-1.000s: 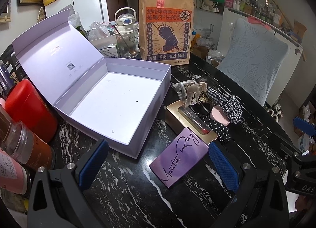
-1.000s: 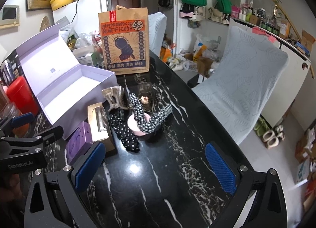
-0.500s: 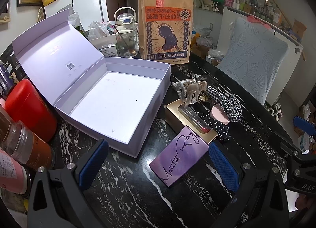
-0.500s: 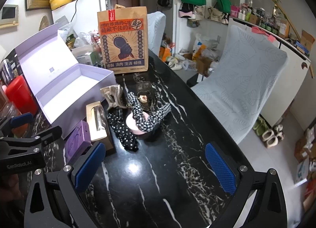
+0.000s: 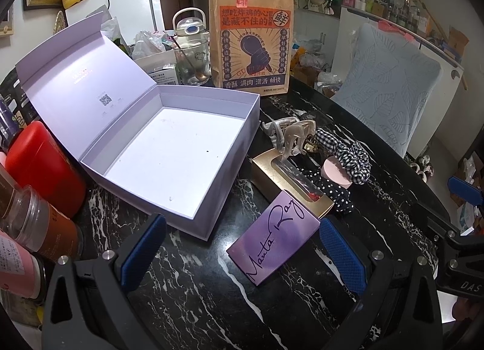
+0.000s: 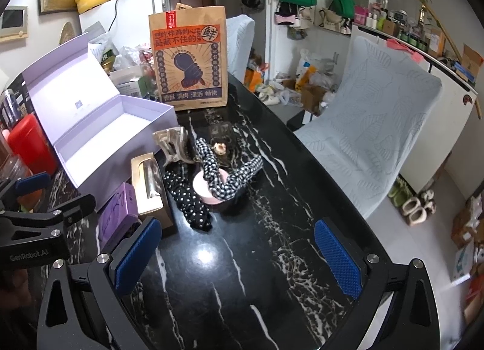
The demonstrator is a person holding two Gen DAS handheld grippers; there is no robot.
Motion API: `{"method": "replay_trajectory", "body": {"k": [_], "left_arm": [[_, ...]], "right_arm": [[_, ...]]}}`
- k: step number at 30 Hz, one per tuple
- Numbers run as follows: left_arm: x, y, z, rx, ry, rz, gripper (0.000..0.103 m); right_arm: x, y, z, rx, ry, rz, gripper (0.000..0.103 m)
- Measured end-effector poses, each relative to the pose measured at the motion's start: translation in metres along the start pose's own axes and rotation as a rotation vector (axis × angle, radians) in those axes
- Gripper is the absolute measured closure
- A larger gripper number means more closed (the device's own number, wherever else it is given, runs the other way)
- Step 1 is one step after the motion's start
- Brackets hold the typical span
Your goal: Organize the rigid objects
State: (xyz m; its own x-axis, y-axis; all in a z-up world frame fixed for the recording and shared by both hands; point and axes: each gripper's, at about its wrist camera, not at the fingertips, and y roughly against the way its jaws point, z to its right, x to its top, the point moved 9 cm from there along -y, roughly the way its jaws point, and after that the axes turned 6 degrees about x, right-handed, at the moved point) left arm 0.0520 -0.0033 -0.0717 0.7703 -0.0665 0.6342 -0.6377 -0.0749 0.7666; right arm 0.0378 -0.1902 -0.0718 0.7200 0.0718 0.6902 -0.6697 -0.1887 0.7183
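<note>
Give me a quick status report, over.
Left tool and right tool both open, holding nothing. Lavender box open, nothing inside. Purple carton nearest the left tool, leaning on gold box. Nothing blocking.

Left tool (image 5: 242, 254) spread wide, purple card box (image 5: 273, 245) between pads, untouched.

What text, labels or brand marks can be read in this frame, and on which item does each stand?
"Manta Ray": handwritten script on the small purple carton.
"想吃炸鸡的心是藏不住的", "鲜", "香酥 满肉 潇洒 畅快": on the brown paper takeaway bag.
"GenRobot.AI": on the black body of the left gripper.
"DAS": cut-off letters on the right gripper.
QR code and print inside the open lilac gift box's lid: too small to read.
</note>
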Motion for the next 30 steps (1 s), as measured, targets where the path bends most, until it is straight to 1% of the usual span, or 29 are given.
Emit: {"method": "replay_trajectory", "body": {"k": [7, 17, 23, 30], "left_arm": [[-0.001, -0.002, 0.000, 0.001, -0.001, -0.009, 0.000], [-0.003, -0.005, 0.002, -0.017, 0.004, -0.020, 0.000], [-0.006, -0.009, 0.002, -0.074, 0.013, -0.018, 0.000], [-0.016, -0.018, 0.009, -0.147, 0.010, -0.032, 0.000]], "right_arm": [[-0.002, -0.004, -0.001, 0.004, -0.001, -0.012, 0.000], [-0.003, -0.006, 0.001, 0.004, -0.007, -0.015, 0.000], [-0.007, -0.010, 0.001, 0.025, -0.021, -0.022, 0.000], [-0.015, -0.017, 0.003, 0.040, -0.035, -0.033, 0.000]]}}
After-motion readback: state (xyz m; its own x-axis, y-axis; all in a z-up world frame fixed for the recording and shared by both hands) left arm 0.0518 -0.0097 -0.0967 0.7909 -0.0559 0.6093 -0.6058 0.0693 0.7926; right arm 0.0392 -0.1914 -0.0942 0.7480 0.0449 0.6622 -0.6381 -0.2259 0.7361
